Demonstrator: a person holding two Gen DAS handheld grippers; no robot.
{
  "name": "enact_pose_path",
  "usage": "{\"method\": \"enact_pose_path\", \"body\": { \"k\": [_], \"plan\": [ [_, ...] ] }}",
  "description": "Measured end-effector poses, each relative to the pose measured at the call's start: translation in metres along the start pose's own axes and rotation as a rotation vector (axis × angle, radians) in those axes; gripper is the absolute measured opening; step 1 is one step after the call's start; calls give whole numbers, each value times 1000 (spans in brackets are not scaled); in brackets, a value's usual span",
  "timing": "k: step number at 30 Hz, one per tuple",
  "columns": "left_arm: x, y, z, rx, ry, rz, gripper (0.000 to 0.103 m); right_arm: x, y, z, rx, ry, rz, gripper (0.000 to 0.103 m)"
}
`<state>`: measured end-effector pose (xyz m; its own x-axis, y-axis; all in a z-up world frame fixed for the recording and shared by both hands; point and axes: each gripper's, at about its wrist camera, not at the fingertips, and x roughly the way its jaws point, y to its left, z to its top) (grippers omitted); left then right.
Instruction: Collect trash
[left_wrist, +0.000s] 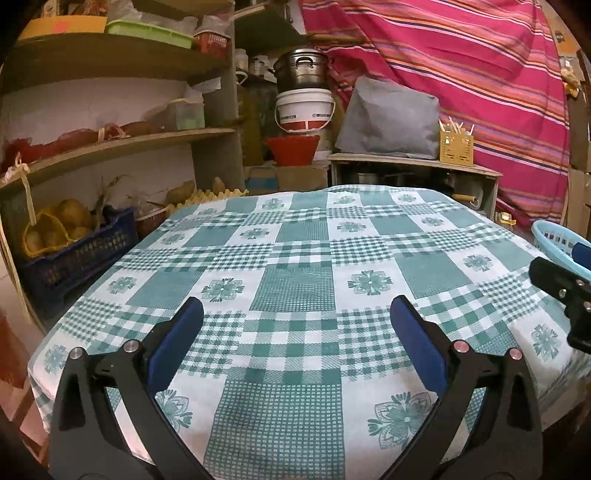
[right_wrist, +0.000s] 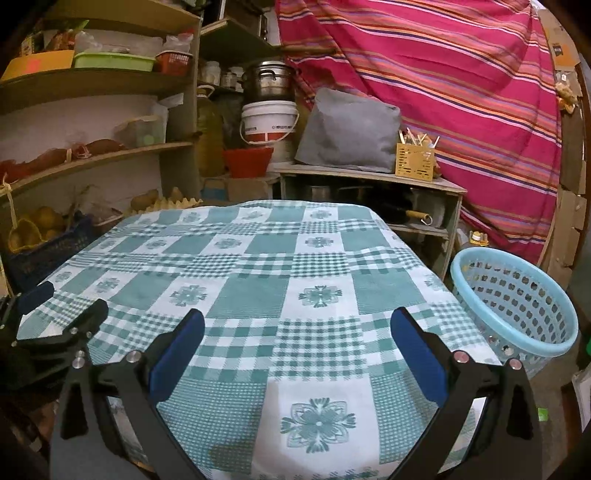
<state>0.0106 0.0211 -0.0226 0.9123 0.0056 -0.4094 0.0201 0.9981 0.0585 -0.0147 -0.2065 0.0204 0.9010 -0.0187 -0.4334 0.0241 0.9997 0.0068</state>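
A table under a teal and white checked cloth (left_wrist: 295, 280) (right_wrist: 258, 280) fills both views; I see no trash on it. A light blue perforated basket (right_wrist: 517, 295) stands on the floor to the table's right, its rim (left_wrist: 554, 240) also showing at the right edge of the left wrist view. My left gripper (left_wrist: 295, 314) hovers open over the near part of the cloth with nothing between its blue pads. My right gripper (right_wrist: 297, 325) is open too, above the near right part of the table. Each gripper appears at the edge of the other's view.
Wooden shelves (left_wrist: 122, 144) with a dark blue crate of potatoes (left_wrist: 74, 254) line the left side. Behind the table stand a white bucket (left_wrist: 304, 110) with a metal pot on top, a red bowl (left_wrist: 291, 149), a low cabinet (right_wrist: 369, 181) with a grey cushion, and a striped pink cloth (right_wrist: 461, 74).
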Motion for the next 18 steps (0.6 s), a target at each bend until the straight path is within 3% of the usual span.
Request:
{"method": "enact_pose_path", "body": {
  "k": [18],
  "plan": [
    [-6, -5, 1, -1, -9, -12, 98, 3, 2, -2, -3, -4, -18, 98]
  ]
}}
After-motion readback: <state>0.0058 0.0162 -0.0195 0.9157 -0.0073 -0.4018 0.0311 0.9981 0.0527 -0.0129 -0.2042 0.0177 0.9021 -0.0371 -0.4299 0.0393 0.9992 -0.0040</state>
